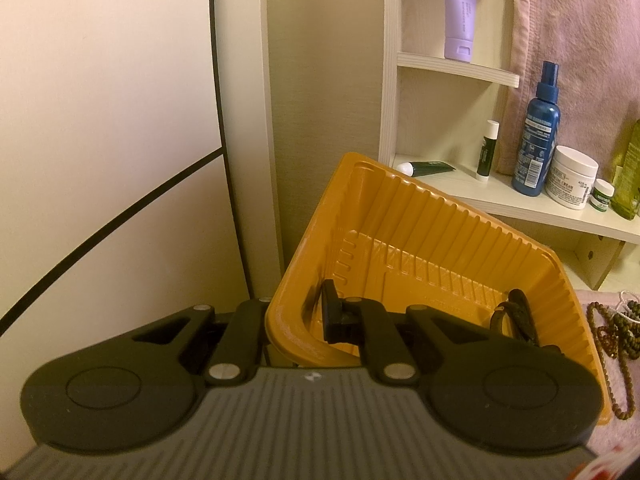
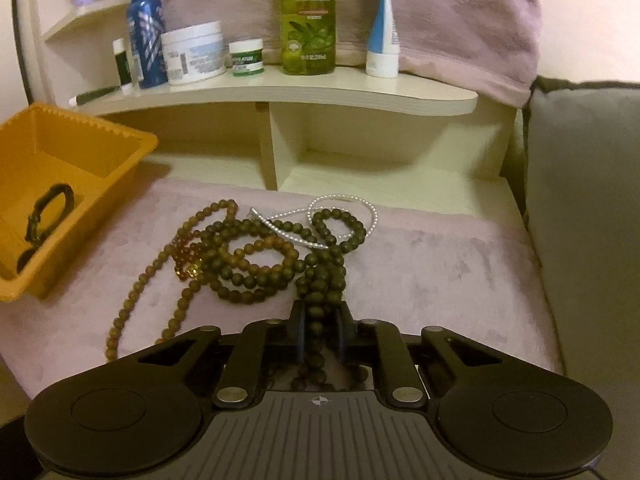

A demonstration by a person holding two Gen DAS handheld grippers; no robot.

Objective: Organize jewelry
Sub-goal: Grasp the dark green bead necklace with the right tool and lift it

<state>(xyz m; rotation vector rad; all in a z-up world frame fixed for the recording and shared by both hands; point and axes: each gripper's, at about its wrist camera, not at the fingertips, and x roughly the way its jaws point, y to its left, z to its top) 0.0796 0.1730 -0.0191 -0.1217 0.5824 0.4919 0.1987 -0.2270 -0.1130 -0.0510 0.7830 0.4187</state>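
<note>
My left gripper (image 1: 298, 316) is shut on the near wall of the orange plastic tray (image 1: 440, 216), one finger inside and one outside, and the tray is tilted. A dark bracelet (image 1: 516, 312) lies in the tray's corner, also seen from the right wrist as the dark bracelet (image 2: 48, 216) in the tray (image 2: 136, 140). My right gripper (image 2: 320, 320) is shut on a strand of dark wooden beads (image 2: 320, 280), which runs back between the fingers. The strand leads from a tangled pile of brown bead necklaces (image 2: 248, 256) with a pearl necklace (image 2: 340, 204) on a pink mat (image 2: 440, 264).
A pale wooden shelf (image 2: 280, 92) behind the mat carries a blue spray bottle (image 2: 146, 28), a white cream jar (image 2: 194, 52), a green olive bottle (image 2: 308, 20) and small tubes. A pink towel (image 2: 460, 12) hangs behind. A grey cushion (image 2: 592, 200) borders the right.
</note>
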